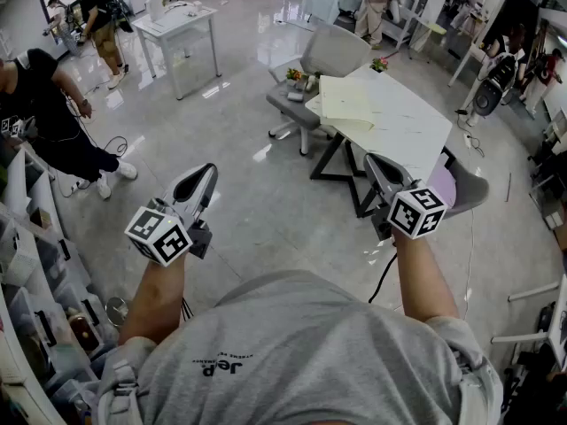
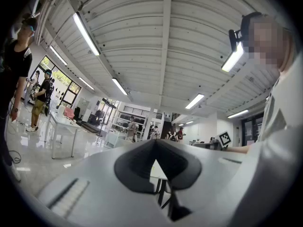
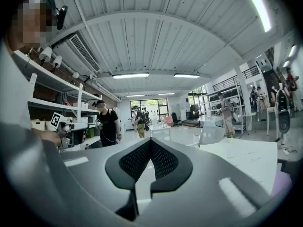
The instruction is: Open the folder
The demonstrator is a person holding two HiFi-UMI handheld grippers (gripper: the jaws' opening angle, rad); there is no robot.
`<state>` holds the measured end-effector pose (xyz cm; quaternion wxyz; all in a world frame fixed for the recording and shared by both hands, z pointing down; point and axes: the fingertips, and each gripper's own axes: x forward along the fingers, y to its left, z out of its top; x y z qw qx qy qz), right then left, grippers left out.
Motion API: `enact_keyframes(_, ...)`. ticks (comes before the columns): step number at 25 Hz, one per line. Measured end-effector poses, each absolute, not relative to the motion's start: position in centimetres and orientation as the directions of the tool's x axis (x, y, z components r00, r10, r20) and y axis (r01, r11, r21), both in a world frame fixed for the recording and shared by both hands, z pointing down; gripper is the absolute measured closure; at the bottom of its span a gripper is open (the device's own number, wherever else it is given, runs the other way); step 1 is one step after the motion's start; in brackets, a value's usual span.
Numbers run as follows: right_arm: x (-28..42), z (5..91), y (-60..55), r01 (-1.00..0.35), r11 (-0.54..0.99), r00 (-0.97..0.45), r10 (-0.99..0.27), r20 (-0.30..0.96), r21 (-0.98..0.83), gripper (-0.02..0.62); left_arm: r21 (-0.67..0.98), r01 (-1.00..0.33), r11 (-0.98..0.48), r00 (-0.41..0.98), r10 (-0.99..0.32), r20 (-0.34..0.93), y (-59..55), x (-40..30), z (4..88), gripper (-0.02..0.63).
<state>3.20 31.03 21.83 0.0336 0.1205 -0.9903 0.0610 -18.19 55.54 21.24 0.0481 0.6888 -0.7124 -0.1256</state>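
A pale yellow folder lies closed on the far end of a white table ahead and to the right in the head view. Both grippers are held up in the air, well short of the table. My left gripper is shut with nothing in it; in the left gripper view its tips meet, and part of the table shows through the gap beneath them. My right gripper hangs near the table's closer corner; its tips also meet with nothing between them.
A grey chair stands behind the table and a purple-seated chair at its near right. Two people stand at the left by shelving. Another white table stands far back. A cable lies on the glossy floor.
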Motion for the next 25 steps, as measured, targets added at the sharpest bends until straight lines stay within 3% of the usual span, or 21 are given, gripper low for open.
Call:
enact_keyframes(21, 4.2, 22.1, 28.2, -0.228, 0.96, -0.973, -0.219, 0.067, -0.165, 0.592, 0.285, -0.958, 0.019, -0.054, -0.992, -0.116, 53.3, -17.3, 21.0, 0.545)
enact_keyframes(23, 4.5, 22.2, 27.8, -0.218, 0.962, -0.975, -0.21, 0.066, -0.165, 0.592, 0.299, -0.954, 0.015, -0.053, -0.992, -0.117, 52.5, -17.2, 21.2, 0.348)
enact_keyframes(25, 4.9, 22.1, 27.5, -0.208, 0.964, -0.978, -0.2, 0.064, -0.164, 0.592, 0.299, -0.954, 0.028, -0.066, -0.991, -0.115, 51.7, -17.1, 21.2, 0.221)
